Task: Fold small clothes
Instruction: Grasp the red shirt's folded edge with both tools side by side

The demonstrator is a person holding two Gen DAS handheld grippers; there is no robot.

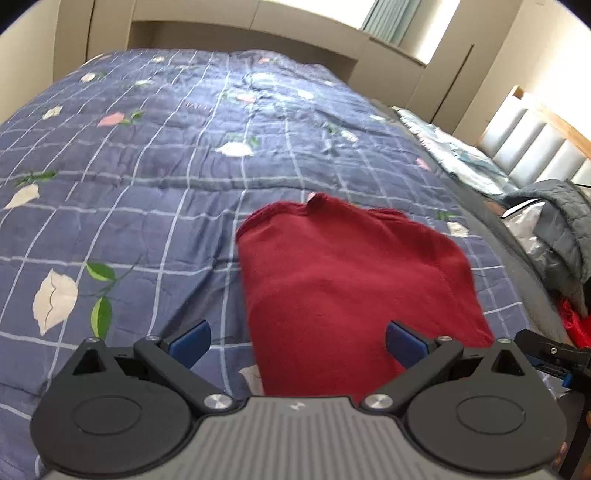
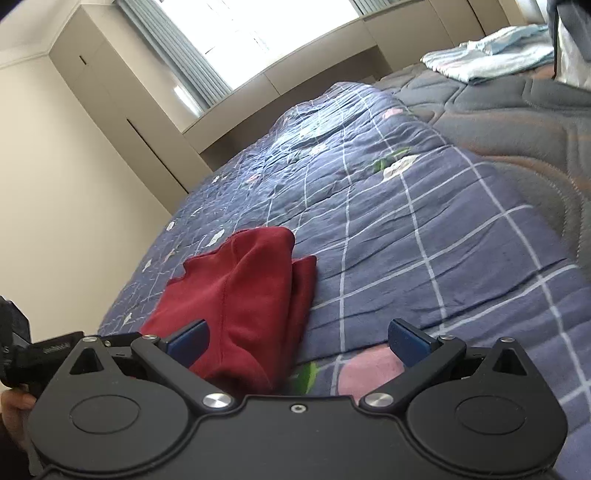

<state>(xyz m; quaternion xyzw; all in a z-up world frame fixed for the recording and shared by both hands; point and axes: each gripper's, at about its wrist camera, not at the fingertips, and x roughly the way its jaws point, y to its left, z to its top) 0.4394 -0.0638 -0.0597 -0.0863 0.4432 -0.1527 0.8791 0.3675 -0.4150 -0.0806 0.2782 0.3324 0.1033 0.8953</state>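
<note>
A dark red garment (image 1: 347,273) lies folded on the blue checked quilt (image 1: 155,155), reaching under my left gripper (image 1: 297,341). That gripper hovers just above the garment's near edge, open, its blue pads (image 1: 192,341) wide apart with nothing held. In the right wrist view the same red garment (image 2: 255,291) shows stacked folded layers, its right edge doubled. My right gripper (image 2: 297,341) is open over the garment's near right corner; its left pad overlaps the cloth and its right pad (image 2: 408,341) is over bare quilt (image 2: 424,236).
A grey padded blanket (image 2: 517,122) covers the bed's right side, with pale folded cloth (image 2: 487,59) beyond it. A grey jacket (image 1: 554,221) and something red (image 1: 574,325) lie off the bed's right edge. Beige cupboards (image 1: 258,18) and a window stand behind. The right gripper's body (image 1: 550,350) shows at the left view's edge.
</note>
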